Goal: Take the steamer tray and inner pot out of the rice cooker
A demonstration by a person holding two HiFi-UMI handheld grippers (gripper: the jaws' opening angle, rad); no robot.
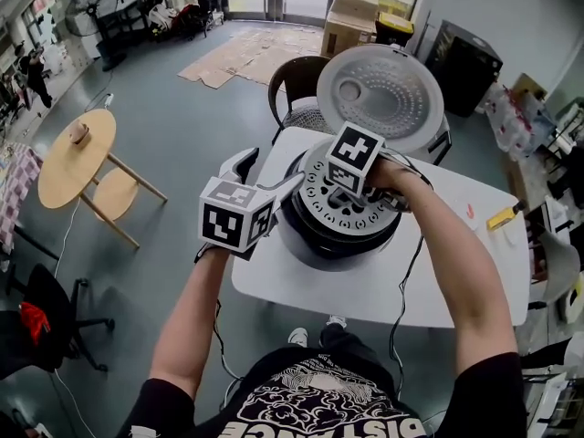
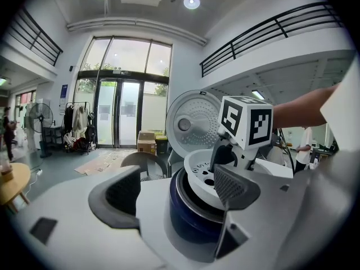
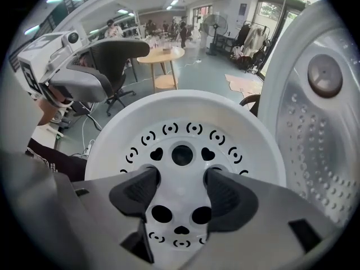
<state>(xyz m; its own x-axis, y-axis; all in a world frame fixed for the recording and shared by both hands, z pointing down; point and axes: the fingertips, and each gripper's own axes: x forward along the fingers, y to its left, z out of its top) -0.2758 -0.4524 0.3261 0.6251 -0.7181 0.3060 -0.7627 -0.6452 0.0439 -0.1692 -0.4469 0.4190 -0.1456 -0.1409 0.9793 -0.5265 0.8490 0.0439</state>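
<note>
Left gripper (image 1: 265, 176) hangs empty, jaws wide apart, beside the open rice cooker (image 1: 301, 237), seemingly ready to steady it, while the right gripper (image 3: 179, 181) points down, pinching the strip between two holes of the steamer tray (image 3: 183, 122) in its mouth

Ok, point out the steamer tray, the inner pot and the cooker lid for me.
steamer tray (image 3: 185, 108): right gripper view, bare white floor above the centre hole.
inner pot (image 2: 192, 202): left gripper view, metal rim under the tray.
cooker lid (image 1: 388, 94): head view, inner plate of the raised lid.

Black T-shirt (image 1: 321, 401) carries white print reading "DISTANCE"
</note>
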